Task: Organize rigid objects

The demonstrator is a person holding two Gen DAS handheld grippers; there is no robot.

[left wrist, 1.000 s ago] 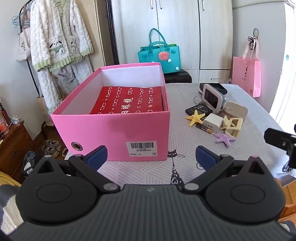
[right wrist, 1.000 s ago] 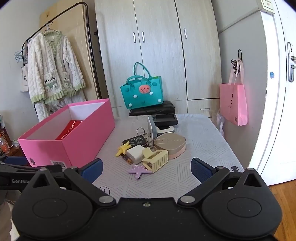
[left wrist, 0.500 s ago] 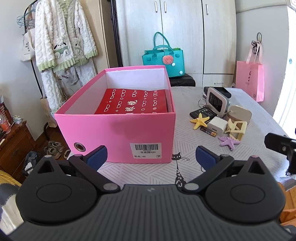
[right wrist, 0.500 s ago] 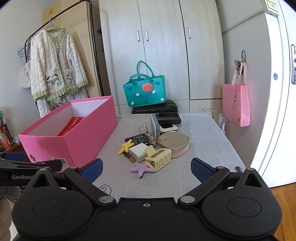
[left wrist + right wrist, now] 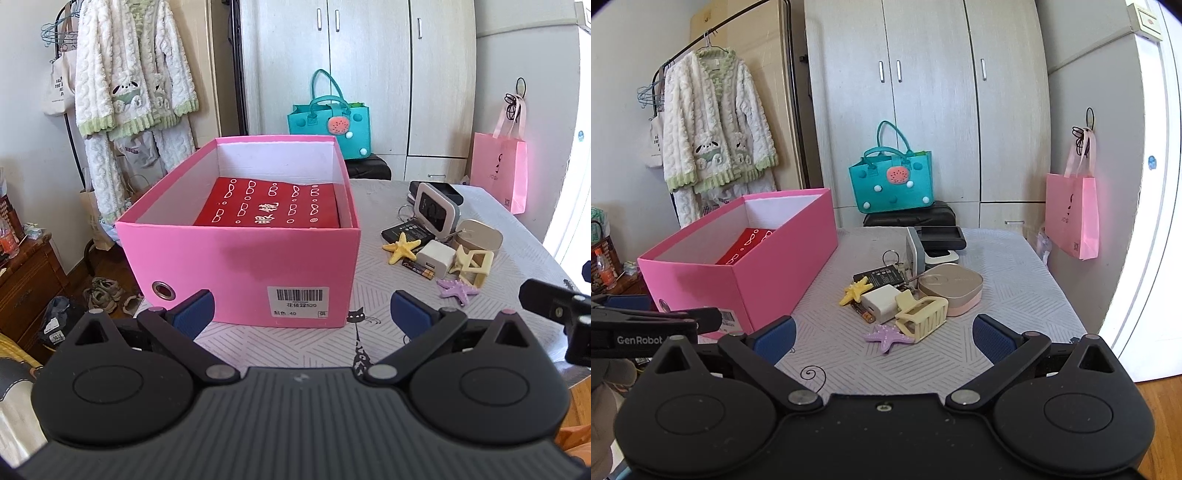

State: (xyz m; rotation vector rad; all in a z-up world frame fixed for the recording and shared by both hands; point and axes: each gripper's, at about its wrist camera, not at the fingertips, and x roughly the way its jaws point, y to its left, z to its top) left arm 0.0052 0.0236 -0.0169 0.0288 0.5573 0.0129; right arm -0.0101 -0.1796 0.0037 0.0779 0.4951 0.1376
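Observation:
A pink box [image 5: 240, 258] [image 5: 768, 266] stands on the left of the table with a red packet [image 5: 269, 206] lying flat inside. Right of it lies a cluster: yellow starfish [image 5: 400, 247] [image 5: 856, 290], purple starfish [image 5: 457, 290] [image 5: 886, 336], cream hair claw [image 5: 472, 260] [image 5: 923, 317], white charger [image 5: 436, 256] [image 5: 881, 302], battery [image 5: 417, 267], black battery pack [image 5: 877, 275], beige case [image 5: 951, 284] and a small clock [image 5: 434, 212]. My left gripper [image 5: 302, 314] is open, just before the box's front wall. My right gripper [image 5: 883, 334] is open, near the purple starfish, with nothing between its fingers.
The table's patterned cloth [image 5: 1015, 295] ends at the right near a white door [image 5: 1160, 221]. A teal bag [image 5: 890, 181] on a black seat stands behind the table. A pink bag [image 5: 1071, 218] hangs on the right wall; a clothes rack [image 5: 129, 74] is at the left.
Both cameras have tilted up slightly, so the box and the cluster sit lower in view. Both grippers stay open and nothing on the table has moved.

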